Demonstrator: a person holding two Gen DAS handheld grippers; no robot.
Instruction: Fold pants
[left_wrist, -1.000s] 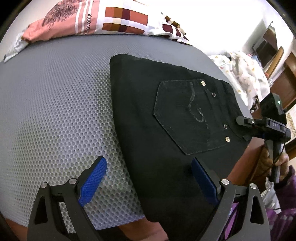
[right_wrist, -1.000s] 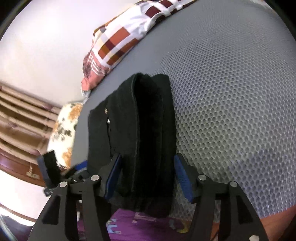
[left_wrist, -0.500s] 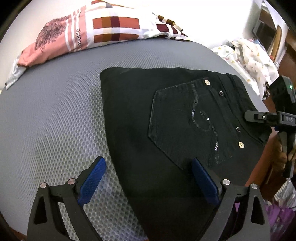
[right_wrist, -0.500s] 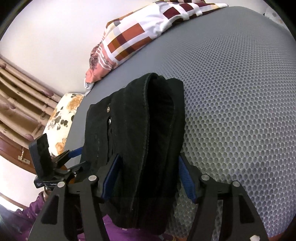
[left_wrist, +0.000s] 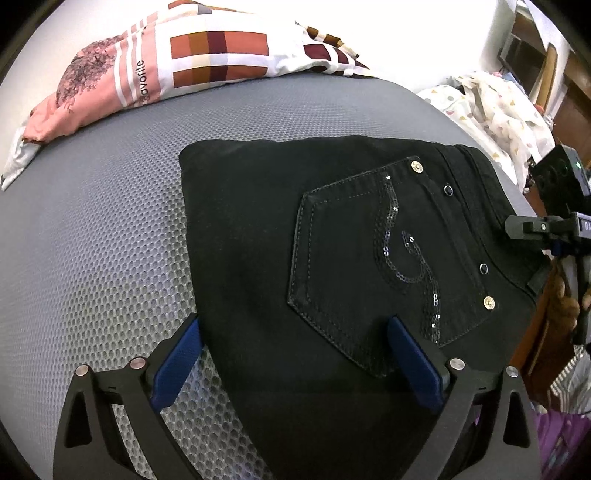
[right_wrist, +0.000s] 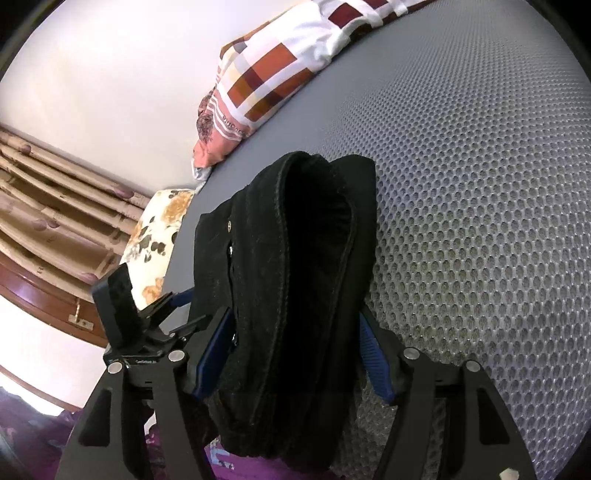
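Black pants (left_wrist: 280, 236) lie folded on a grey mesh mattress (left_wrist: 92, 236), back pocket with sequins (left_wrist: 391, 258) facing up. My left gripper (left_wrist: 291, 354) is open, its blue fingers astride the near edge of the folded stack. In the right wrist view the pants (right_wrist: 295, 266) show edge-on at the waistband end, the layers bulging up between my right gripper (right_wrist: 291, 354) fingers, which stand open on either side of the fabric. The right gripper also shows in the left wrist view (left_wrist: 546, 229), at the waistband. The left gripper shows in the right wrist view (right_wrist: 147, 321).
A patchwork pillow (left_wrist: 177, 62) lies at the far end of the mattress (right_wrist: 480, 184). A white patterned cloth (left_wrist: 498, 110) is heaped past the right side. A floral pillow (right_wrist: 155, 236), curtains and a wooden frame stand beyond the left side. Purple cloth (right_wrist: 221, 458) lies below.
The left gripper moved forward over the stack, so the pants sit lower and nearer. The right gripper moved in along the waistband end, and the layers now fill the gap between its fingers.
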